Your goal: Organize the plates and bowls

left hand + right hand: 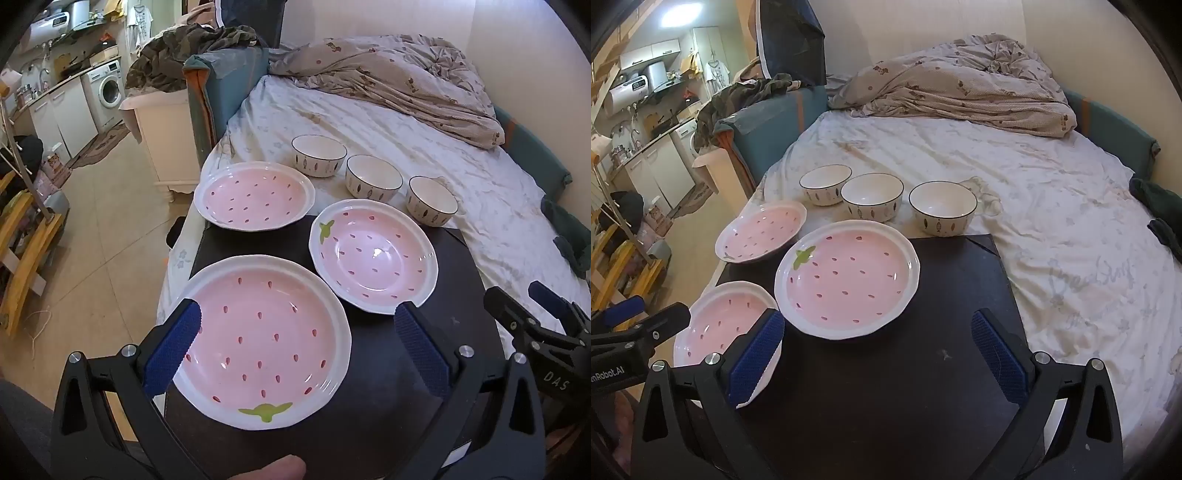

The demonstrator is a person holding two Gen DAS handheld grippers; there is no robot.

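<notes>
Left gripper (297, 350) fingers wide apart, nothing clamped; blue ribbed pads (173, 354) sit over the near plate's left rim and, on the other side, just past its right rim, above the board. It hangs tilted down over the near plate (264, 339), no contact visible. Right gripper (877, 356) also spread wide, empty; its left pad (757, 360) overlaps the right edge of the near plate in view, its right pad is over bare black board (905, 369). The right gripper also shows at the right edge of the left wrist view, the left gripper at the left edge of the right wrist view.

Three pink strawberry-pattern plates with white rims, green leaf marks and dark seed spots. Near plate lies flat at the board's front left. Middle plate (373, 256) sits behind and to the right of it, on the board, the two rims close but whether touching cannot tell. Far plate (255, 197) is at the back left, partly on the board edge, partly on the bed sheet (406, 122).

Three white bowls with dark rims and fish marks stand upright in a row on the sheet behind the plates: left bowl (319, 155), centre bowl (373, 177), right bowl (431, 200). All empty, apart from the plates.

Rumpled quilt (388, 77) at the bed's far end. Washing machine (107, 88) and kitchen counter far left. A fingertip (284, 469) shows at the bottom edge of the left wrist view.
</notes>
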